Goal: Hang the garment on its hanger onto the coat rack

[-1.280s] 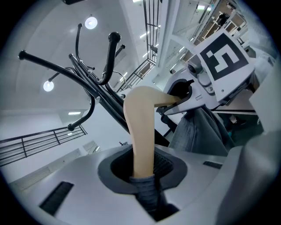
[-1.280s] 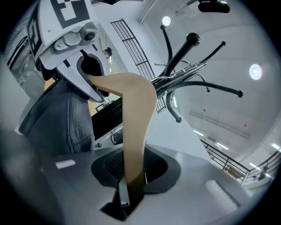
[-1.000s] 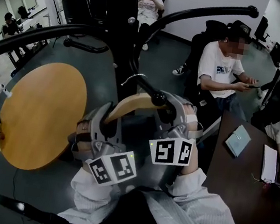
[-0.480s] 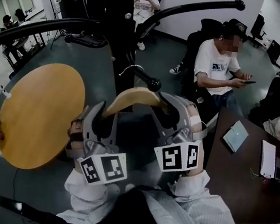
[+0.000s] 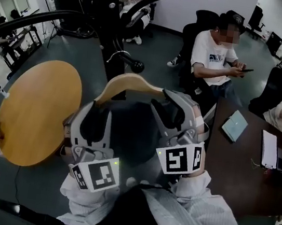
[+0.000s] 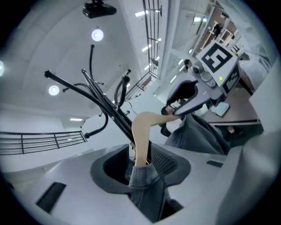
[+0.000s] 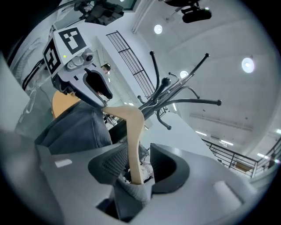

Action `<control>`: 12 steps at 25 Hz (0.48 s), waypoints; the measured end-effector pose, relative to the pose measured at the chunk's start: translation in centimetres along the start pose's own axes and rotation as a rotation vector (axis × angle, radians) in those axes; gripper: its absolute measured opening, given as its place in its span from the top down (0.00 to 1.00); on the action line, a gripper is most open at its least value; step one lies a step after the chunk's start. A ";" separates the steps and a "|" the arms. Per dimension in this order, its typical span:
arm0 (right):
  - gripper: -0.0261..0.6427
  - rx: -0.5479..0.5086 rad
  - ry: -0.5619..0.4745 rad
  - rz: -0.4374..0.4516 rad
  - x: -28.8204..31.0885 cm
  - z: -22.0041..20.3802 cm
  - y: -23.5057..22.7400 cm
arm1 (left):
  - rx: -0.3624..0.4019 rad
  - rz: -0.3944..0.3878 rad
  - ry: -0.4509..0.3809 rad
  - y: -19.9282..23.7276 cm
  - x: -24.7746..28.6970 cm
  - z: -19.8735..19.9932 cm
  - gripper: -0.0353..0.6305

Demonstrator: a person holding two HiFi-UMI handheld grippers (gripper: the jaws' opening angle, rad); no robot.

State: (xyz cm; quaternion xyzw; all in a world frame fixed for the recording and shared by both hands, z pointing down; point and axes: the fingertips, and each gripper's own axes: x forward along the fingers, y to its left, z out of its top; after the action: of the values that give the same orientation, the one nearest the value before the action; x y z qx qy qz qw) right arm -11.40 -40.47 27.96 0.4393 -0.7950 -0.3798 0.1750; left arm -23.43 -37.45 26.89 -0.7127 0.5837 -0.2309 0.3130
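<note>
The wooden hanger (image 5: 130, 83) is hanging from the black coat rack (image 5: 101, 9), its metal hook (image 5: 116, 54) seemingly lying over a short knobbed peg (image 5: 133, 61). The grey garment (image 6: 143, 182) is draped over the hanger's shoulders. The left tongs (image 6: 138, 161) and right tongs (image 7: 137, 166) are pointing level at opposite shoulders. Both have just been opening and are standing spread. Each has a hanger arm and a fold of cloth between its pads, with gaps showing beside the wood.

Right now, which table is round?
The light wooden table on the left is round; the dark brown table on the right has straight edges.
</note>
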 end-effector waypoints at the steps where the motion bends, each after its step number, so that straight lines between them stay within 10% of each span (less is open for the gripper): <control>1: 0.76 0.034 -0.011 -0.007 -0.4 0.1 -0.1 | -0.037 0.018 -0.041 0.2 -0.4 0.9 0.74; 12: 0.89 0.439 -0.090 -0.097 -4.1 -0.3 -1.6 | -0.569 -0.061 -0.313 -3.6 -0.8 7.1 0.74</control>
State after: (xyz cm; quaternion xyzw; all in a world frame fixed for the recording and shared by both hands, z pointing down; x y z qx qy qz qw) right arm -8.05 -37.67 27.19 0.4871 -0.8436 -0.2251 0.0212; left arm -16.14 -34.96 24.56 -0.8155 0.5481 0.0445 0.1803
